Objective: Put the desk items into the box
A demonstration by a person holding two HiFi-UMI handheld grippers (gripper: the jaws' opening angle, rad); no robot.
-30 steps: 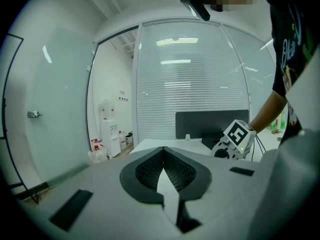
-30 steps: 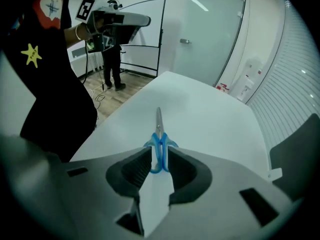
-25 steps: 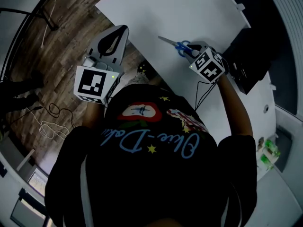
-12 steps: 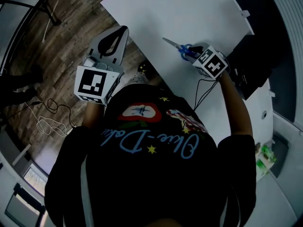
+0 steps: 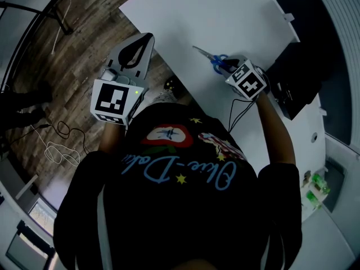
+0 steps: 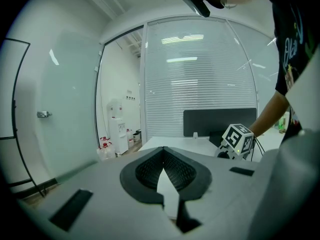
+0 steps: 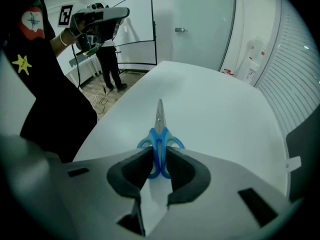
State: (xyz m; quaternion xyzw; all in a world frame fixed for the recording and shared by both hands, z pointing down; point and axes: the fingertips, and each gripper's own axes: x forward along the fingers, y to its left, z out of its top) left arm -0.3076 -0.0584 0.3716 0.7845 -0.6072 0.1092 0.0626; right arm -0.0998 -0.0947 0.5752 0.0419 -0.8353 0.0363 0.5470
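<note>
Right gripper was tilted steeply down over the scissors. They lay flat on the white tabletop, blades closed and pointing away from the person, not far from the near edge. Its fingers had just been closing with the blue handles between them. The pads looked to be touching the handles on both sides, just behind the loops. The scissors weren't lifted yet.

Left gripper was idle: fingers pressed together at the tips, nothing in them, held roughly level beyond the tabletop's left edge over the wood floor.

My read of the step: grasping the scissors, so the task was early, with nothing boxed as far as I could see.

Notes for doing it well:
- Finish the squeeze before any lift — the plastic handles are smooth and rounded, so a half-closed pinch could let them pivot or slip.
- The grip sat at the handle end, so the blades would likely droop. Lift straight up and slowly, and keep the tips pointed away from the body.
- Squeezing across both handles also keeps the blades shut, which is good.
- A dark object sat at the tabletop's right end, beside the right arm. It's probably the box, though I couldn't confirm an opening. If so, it's a short carry: lower the scissors in before releasing, don't drop them.
</note>
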